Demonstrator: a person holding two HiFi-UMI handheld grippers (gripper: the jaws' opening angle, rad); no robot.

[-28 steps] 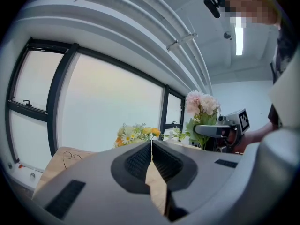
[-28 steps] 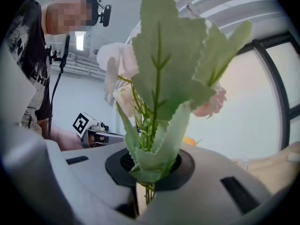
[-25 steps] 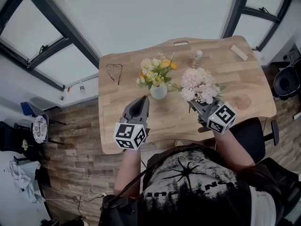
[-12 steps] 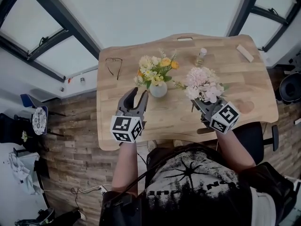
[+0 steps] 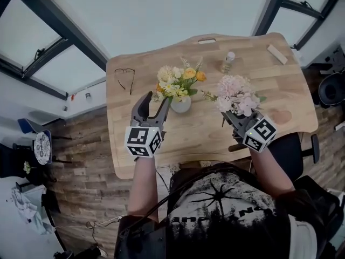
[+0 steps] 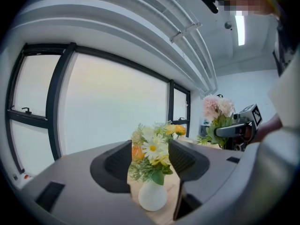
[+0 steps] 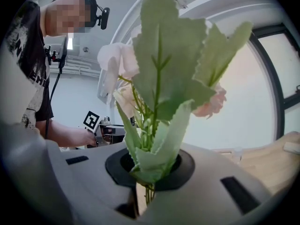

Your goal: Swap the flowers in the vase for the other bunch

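Note:
A small white vase [image 5: 181, 104] [image 6: 152, 195] stands on the wooden table [image 5: 205, 128] and holds a yellow and white bunch [image 5: 178, 82] [image 6: 155, 150]. My left gripper [image 5: 153, 104] [image 6: 150, 161] is open just short of the vase; its jaws have just been opening and stand either side of the bunch, apart from it. My right gripper [image 5: 230, 117] [image 7: 151, 170] is shut on the stems of the pink bunch [image 5: 236, 95] [image 7: 159, 86], held upright above the table to the right of the vase.
A pair of glasses [image 5: 125, 76] lies at the table's far left. A small clear bottle [image 5: 228, 62] stands behind the pink flowers, and a pale block [image 5: 277, 53] lies at the far right corner. An office chair [image 5: 299, 150] sits by the table's right side.
My left gripper has moved forward to the vase and its jaws have gone from shut to wide open. The right gripper with the pink bunch has sunk a little.

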